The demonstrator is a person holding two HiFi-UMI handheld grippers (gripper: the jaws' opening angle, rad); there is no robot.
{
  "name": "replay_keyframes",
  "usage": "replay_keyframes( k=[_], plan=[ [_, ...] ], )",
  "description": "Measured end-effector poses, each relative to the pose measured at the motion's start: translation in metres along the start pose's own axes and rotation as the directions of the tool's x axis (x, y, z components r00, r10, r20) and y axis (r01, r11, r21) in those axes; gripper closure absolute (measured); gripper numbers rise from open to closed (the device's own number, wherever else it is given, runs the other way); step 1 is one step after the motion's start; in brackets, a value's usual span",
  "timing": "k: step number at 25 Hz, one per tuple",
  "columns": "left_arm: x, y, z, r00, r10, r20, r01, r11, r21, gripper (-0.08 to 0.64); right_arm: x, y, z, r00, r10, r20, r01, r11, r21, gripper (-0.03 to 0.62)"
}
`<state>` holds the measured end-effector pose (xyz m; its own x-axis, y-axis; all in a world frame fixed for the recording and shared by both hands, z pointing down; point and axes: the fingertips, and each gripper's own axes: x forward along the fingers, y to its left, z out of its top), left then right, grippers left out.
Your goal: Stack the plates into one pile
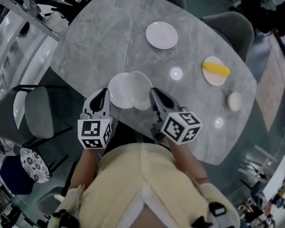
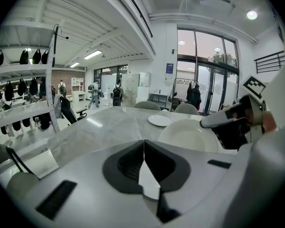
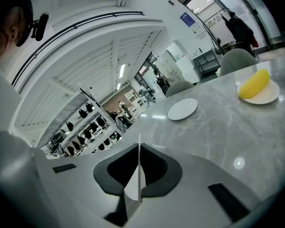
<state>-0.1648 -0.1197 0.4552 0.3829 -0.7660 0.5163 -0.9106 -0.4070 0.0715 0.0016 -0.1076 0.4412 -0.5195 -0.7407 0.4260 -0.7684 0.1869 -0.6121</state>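
Observation:
Two white plates [image 1: 129, 90] lie overlapping near the front edge of the round grey marble table [image 1: 95, 37]. A third white plate [image 1: 161, 34] sits alone farther back; it also shows in the left gripper view as the far plate [image 2: 159, 120] and in the right gripper view as the far plate [image 3: 183, 109]. My left gripper [image 1: 101, 98] is shut and empty just left of the overlapping pair. My right gripper [image 1: 156, 98] is shut and empty just right of them. In the left gripper view the near plate [image 2: 187, 136] lies ahead of the shut jaws [image 2: 143, 142].
A banana [image 1: 216, 69] rests on a small plate [image 1: 213, 78] at the right, and a small round dish [image 1: 234, 101] lies nearer the edge. Grey chairs [image 1: 230, 25] stand round the table. A dark chair [image 1: 40, 110] is at my left.

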Motion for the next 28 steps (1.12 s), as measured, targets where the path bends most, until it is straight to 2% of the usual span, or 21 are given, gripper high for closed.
replay_keyframes(
  k=[10, 15, 21, 28],
  plan=[
    [0.011, 0.043, -0.014, 0.999, 0.005, -0.039, -0.006, 0.999, -0.041, 0.557, 0.048, 0.017, -0.017, 0.997, 0.045, -0.060, -0.038, 0.994, 0.100, 0.578],
    [0.021, 0.051, -0.015, 0.998, -0.023, -0.052, 0.021, 0.999, -0.033, 0.557, 0.054, 0.001, -0.023, 0.996, -0.032, -0.078, 0.037, 0.996, 0.075, 0.578],
    [0.034, 0.057, -0.015, 0.996, -0.065, -0.057, 0.064, 0.998, -0.018, 0.557, 0.058, -0.034, -0.045, 0.982, -0.147, -0.122, 0.152, 0.988, 0.036, 0.577],
    [0.043, 0.060, -0.015, 0.994, -0.089, -0.067, 0.088, 0.996, -0.007, 0.557, 0.066, -0.051, -0.067, 0.967, -0.207, -0.150, 0.212, 0.977, 0.020, 0.574]
  ],
)
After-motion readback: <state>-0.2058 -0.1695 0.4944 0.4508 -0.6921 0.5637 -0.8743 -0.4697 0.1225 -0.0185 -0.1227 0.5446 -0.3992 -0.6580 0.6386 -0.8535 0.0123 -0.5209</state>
